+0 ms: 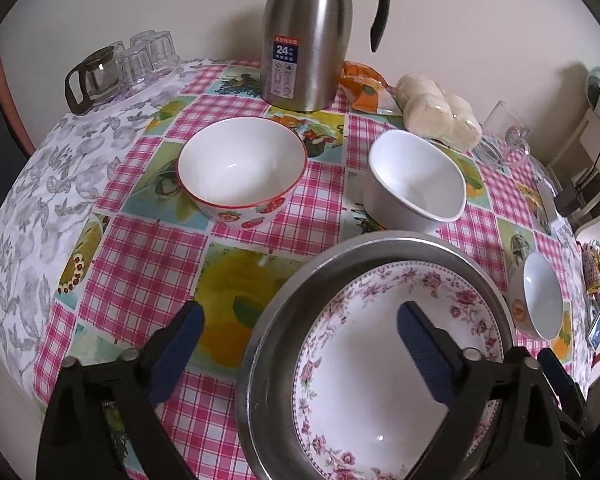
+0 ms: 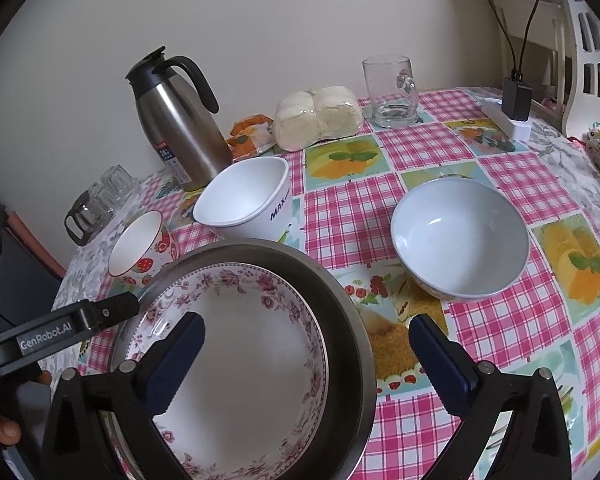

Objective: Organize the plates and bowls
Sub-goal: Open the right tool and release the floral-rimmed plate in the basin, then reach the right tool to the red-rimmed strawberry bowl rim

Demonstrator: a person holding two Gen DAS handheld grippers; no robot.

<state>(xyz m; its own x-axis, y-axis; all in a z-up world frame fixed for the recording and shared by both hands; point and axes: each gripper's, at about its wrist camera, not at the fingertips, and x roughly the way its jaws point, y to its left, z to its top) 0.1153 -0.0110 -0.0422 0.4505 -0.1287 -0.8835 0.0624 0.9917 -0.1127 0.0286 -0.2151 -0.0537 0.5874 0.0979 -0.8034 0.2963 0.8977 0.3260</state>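
Hovering low in both views, the left gripper (image 1: 300, 320) and right gripper (image 2: 306, 334) are spread and hold nothing, each above the floral plate (image 1: 364, 368) nested in the steel pan (image 1: 284, 300) at frame bottom. Beyond it, the pale bowl (image 2: 460, 240) sits right of centre in the right view, straight ahead of that gripper and probably its pick. Farther off, the strawberry bowl (image 1: 242, 170) and white square bowl (image 1: 416, 178) lie nearer the left one.

Bare cloth (image 1: 168, 264) before strawberry bowl (image 1: 242, 172); thermos (image 1: 306, 36) blocks behind
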